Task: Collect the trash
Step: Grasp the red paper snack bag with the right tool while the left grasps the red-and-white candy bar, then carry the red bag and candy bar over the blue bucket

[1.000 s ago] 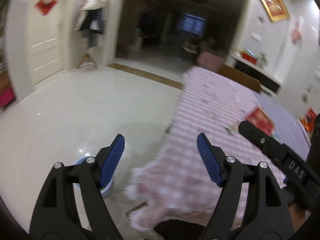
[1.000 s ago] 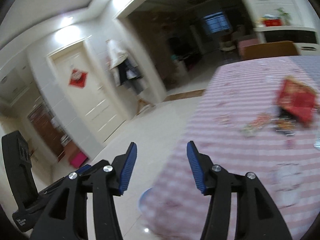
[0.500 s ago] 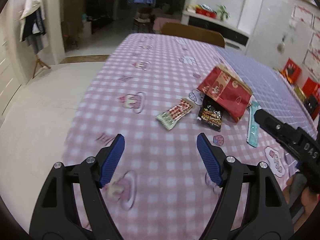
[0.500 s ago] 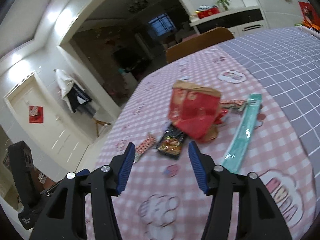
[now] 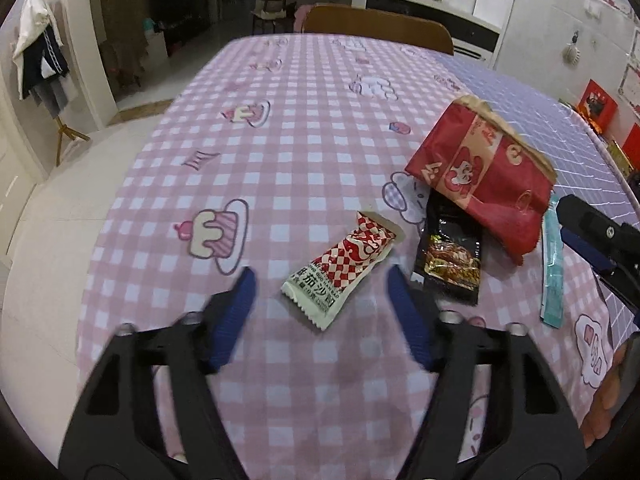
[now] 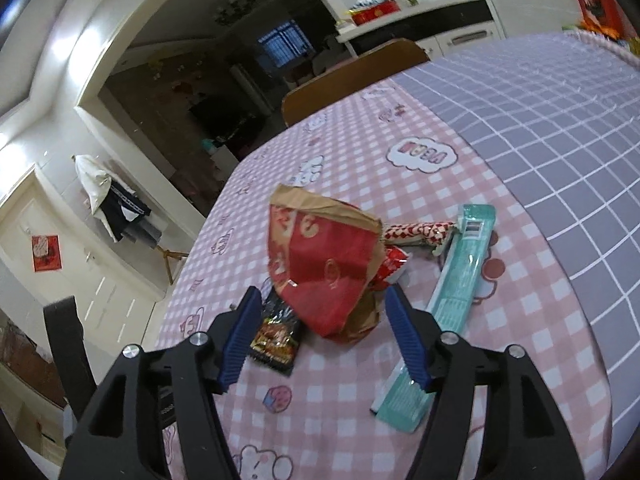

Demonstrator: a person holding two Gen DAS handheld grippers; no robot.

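Trash lies on the pink checked tablecloth [image 5: 280, 152]. A red-and-white checked snack wrapper [image 5: 344, 264] lies just ahead of my open, empty left gripper [image 5: 320, 284]. A black snack packet [image 5: 450, 260], a crumpled red paper bag [image 5: 484, 172] and a long teal wrapper [image 5: 552, 264] lie to its right. My open, empty right gripper [image 6: 320, 308] hovers in front of the red bag [image 6: 324, 272], with the black packet [image 6: 278, 340] at its left finger and the teal wrapper [image 6: 444, 300] at its right. A second checked wrapper [image 6: 416, 232] lies behind the bag.
A wooden chair [image 5: 376, 32] stands at the table's far end. The cloth turns purple-grey [image 6: 560, 120] on the right. The floor [image 5: 48, 216] lies left of the table edge. A coat rack [image 5: 40, 52] stands by the doorway. The right gripper's body [image 5: 600, 240] shows in the left wrist view.
Both grippers have swung from the floor side onto the table and moved closer to the trash. The wrappers now sit near the fingertips. Both stay open.
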